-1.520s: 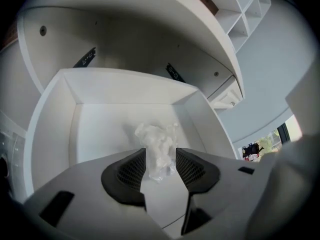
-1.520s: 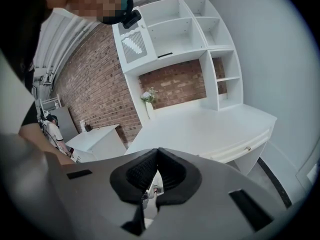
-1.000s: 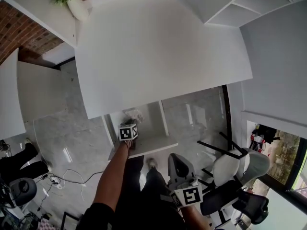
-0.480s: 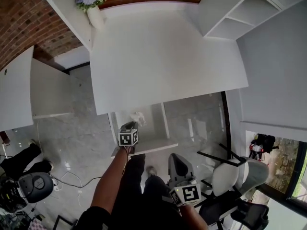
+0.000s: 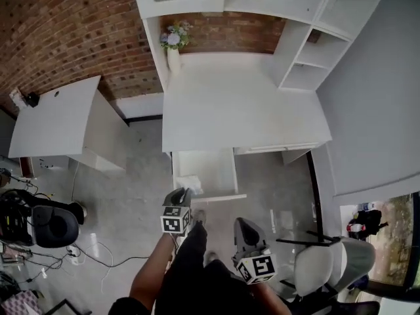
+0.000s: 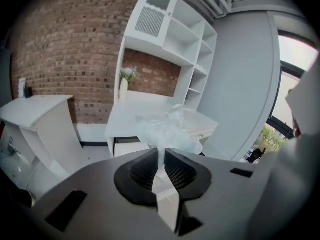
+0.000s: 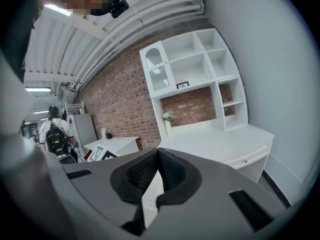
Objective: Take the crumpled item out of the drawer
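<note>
**Crumpled item (image 6: 167,129) clamped, drawn to the drawer's (image 5: 211,169) front**

A second ago the crumpled item lay deep in the open drawer, with the left hand-held gripper (image 6: 160,156) reaching in over it. Now that hand-held gripper has pulled back. Its jaws are narrow and pinch the crumpled item, which sits above the drawer's front left corner. The right hand-held gripper (image 7: 157,156) has its jaws together on nothing. On the counter (image 5: 243,110), a vase (image 5: 173,59) holds flowers (image 5: 173,38).

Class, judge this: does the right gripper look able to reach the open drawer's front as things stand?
Probably yes: the right gripper is shut, empty, and nothing stands between it and the drawer; the left gripper holds the crumpled item aside.
</note>
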Motion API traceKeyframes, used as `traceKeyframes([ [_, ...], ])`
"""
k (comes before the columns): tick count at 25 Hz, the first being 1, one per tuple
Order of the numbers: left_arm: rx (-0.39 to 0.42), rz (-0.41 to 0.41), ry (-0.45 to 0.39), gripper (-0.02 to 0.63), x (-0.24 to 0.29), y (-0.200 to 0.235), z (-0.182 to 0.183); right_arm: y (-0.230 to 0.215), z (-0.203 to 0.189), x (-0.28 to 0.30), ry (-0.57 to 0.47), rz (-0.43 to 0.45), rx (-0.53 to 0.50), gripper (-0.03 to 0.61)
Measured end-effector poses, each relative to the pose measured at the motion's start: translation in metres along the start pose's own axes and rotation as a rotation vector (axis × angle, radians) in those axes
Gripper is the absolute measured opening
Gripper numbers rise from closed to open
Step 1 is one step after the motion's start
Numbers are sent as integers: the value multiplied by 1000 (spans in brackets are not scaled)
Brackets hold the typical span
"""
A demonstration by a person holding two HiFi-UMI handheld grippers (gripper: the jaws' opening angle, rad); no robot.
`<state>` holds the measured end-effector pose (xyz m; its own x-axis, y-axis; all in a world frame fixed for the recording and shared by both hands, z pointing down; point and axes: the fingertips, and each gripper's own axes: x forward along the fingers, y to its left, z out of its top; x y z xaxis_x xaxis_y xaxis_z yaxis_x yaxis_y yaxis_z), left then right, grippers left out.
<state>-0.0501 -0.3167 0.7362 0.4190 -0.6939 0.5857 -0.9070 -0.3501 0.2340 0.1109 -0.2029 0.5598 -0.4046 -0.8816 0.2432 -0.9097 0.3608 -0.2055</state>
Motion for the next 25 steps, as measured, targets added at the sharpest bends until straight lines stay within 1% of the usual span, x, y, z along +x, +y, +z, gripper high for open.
traceKeyframes([
  [3,2,34,-73,61,-84,-27,-1,25,2,-47,-24,47,-25,14],
  [6,16,28,-119,61,-161,-59,-14,56,1,-92,-44,92,-32,14],
  [9,45,19,-160,61,-224,-88,-23,85,4,-126,-61,124,-43,14],
  [12,54,32,-213,61,-276,-102,-27,113,7,-145,-76,143,-54,14],
  [18,41,98,-330,61,-351,-97,-25,150,13,-159,-87,137,-84,14],
  [21,75,89,-358,61,-374,-102,-24,163,15,-162,-85,129,-78,14],
  [25,97,59,-360,61,-385,-99,-31,180,13,-165,-75,114,-74,14],
])
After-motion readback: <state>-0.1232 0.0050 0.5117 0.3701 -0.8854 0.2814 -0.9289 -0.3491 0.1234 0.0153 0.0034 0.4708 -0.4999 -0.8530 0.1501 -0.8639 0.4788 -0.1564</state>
